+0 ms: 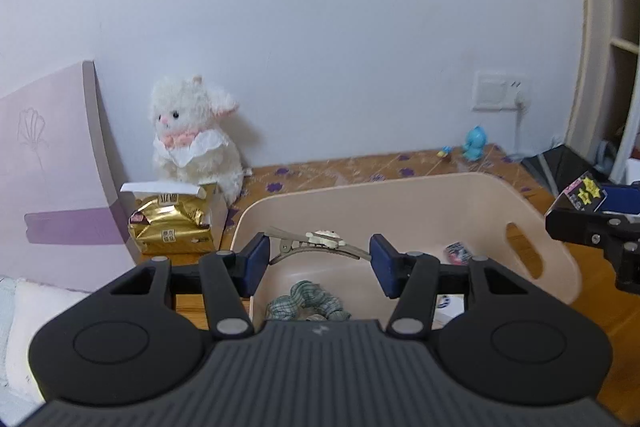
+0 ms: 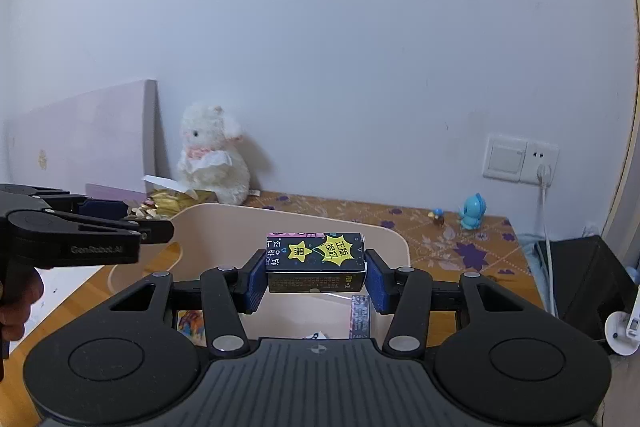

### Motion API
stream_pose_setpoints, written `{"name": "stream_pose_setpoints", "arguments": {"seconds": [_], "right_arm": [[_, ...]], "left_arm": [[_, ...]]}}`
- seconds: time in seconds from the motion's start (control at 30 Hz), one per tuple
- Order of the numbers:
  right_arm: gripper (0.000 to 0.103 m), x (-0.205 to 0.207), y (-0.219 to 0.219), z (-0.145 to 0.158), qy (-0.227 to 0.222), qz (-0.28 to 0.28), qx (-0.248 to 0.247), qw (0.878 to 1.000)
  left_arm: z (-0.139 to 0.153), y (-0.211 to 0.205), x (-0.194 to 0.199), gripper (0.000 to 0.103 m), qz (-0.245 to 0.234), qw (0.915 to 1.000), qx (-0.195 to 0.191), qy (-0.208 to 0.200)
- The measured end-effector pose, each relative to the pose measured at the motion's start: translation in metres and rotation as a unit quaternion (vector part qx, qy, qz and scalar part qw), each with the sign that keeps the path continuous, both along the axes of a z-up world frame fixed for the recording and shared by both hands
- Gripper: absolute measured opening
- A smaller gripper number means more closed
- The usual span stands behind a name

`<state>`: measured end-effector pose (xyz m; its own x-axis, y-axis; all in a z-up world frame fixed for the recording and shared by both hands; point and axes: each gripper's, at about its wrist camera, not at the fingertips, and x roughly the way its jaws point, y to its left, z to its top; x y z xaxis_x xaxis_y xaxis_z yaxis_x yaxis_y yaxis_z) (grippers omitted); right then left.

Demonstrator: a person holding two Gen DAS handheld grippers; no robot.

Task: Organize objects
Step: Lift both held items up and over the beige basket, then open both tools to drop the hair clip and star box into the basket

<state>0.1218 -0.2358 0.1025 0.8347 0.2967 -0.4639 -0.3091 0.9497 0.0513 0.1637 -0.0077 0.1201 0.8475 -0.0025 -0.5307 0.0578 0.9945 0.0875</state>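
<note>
The left gripper (image 1: pixel 319 254) holds a hair clip (image 1: pixel 316 242) crosswise between its blue pads (image 1: pixel 257 261), jaws set wide with the clip's two ends touching them — a thin, end-on hold rather than a firm squeeze. It hangs over the pink basket (image 1: pixel 480 195), where a green plaid scrunchie (image 1: pixel 310 301) already lies at 6 o'clock of the clip and a small dark packet (image 1: pixel 458 251) sits toward 3 o'clock.

The right gripper (image 2: pixel 316 277) has its jaws closed on a black box (image 2: pixel 316 263) with yellow star labels, pads pressed to both short sides. The box hangs above the basket's (image 2: pixel 280 219) open mouth, with another dark packet (image 2: pixel 360 315) and a printed card (image 2: pixel 191 321) visible on the basket floor below.

Both tools crowd the same basket: in the right wrist view the left gripper (image 2: pixel 158 227) reaches in from 9 o'clock. The risks, as I judge them:

- The clip may pivot or slip out early, since only its tips are caught; a small twist could flip it past the rim onto the surface (image 1: pixel 600 307).
- Lowering both grippers together could knock them into each other or nudge the light basket sideways.
- The box, dropped from this height, could land on edge and tip against the wall, or bounce onto the smaller items.

At 11 o'clock the plush rabbit (image 2: pixel 214 155) and gold tissue pack (image 1: pixel 170 231) stand well clear.
</note>
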Motion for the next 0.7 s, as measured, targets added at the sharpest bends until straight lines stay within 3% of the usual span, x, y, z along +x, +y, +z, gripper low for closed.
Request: {"name": "stream_pose_setpoints", "arguments": {"seconds": [0.2,0.4,0.57,0.7], "right_arm": [[0.048,0.031,0.017,-0.017,0.037,-0.006,-0.016,0.999],[0.05,0.056,0.022,-0.046,0.102,-0.017,-0.023,0.994],[0.057,0.062,0.02,-0.062,0.132,-0.02,-0.039,0.99],[0.069,0.058,0.016,-0.058,0.129,-0.019,-0.034,0.991]], "left_arm": [[-0.027,0.002,0.035,0.057,0.018,0.997,-0.012,0.075],[-0.057,0.003,0.05,0.057,0.012,0.9911,-0.003,0.132],[-0.06,0.008,0.047,0.058,0.012,0.9903,-0.003,0.138],[-0.048,0.007,0.037,0.075,0.008,0.9926,0.005,0.121]]}}
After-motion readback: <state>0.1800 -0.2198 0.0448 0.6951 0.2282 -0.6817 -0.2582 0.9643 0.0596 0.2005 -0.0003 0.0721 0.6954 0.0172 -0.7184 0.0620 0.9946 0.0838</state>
